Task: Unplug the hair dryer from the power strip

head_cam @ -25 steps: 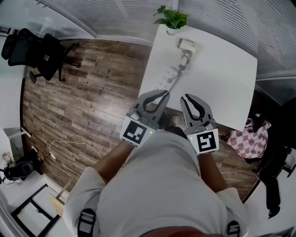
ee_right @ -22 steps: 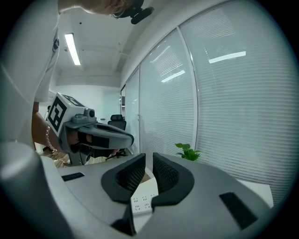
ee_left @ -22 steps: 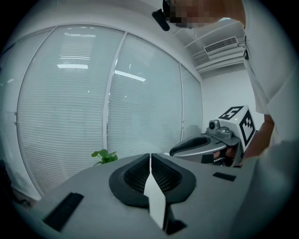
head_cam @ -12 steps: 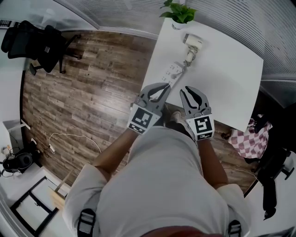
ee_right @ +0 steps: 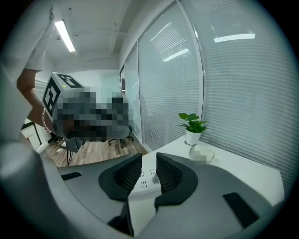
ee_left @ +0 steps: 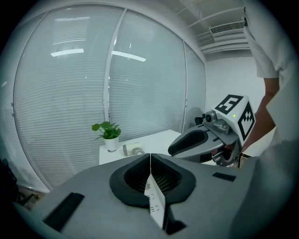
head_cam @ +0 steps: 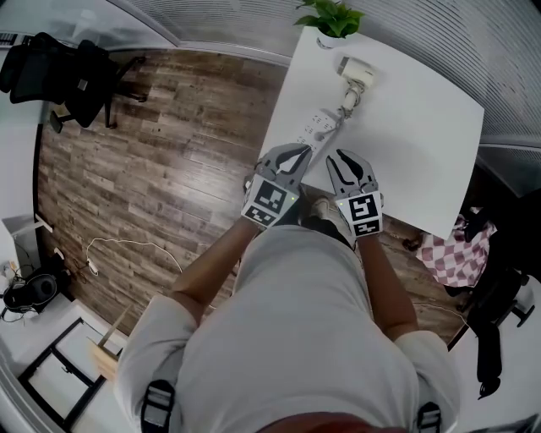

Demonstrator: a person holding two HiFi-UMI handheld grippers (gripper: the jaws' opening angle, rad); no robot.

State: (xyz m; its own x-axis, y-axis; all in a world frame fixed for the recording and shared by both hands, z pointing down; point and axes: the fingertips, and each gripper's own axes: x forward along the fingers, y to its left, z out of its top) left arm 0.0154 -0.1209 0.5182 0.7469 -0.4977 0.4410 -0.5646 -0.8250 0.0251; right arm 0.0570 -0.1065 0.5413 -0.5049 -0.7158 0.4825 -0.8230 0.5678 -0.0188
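A white hair dryer (head_cam: 355, 72) lies at the far end of the white table (head_cam: 406, 144). Its cord runs to a white power strip (head_cam: 317, 131) near the table's left edge. Both grippers hover at the near table edge, short of the strip. My left gripper (head_cam: 303, 152) is shut with nothing in it; the left gripper view shows its jaws (ee_left: 150, 158) meeting, with the strip (ee_left: 153, 202) beyond them. My right gripper (head_cam: 336, 155) has just been opening. Its jaws (ee_right: 149, 156) stand apart and hold nothing, with the power strip (ee_right: 145, 182) ahead of the gap.
A potted plant (head_cam: 334, 19) stands at the table's far corner, by the slatted window blinds. A black office chair (head_cam: 72, 76) and a loose cable (head_cam: 127, 249) are on the wooden floor to the left. A checked cloth (head_cam: 456, 254) lies at the right.
Both grippers have sunk toward the table's near edge and closer to the power strip. The right gripper's jaws have opened; the left's stay shut.
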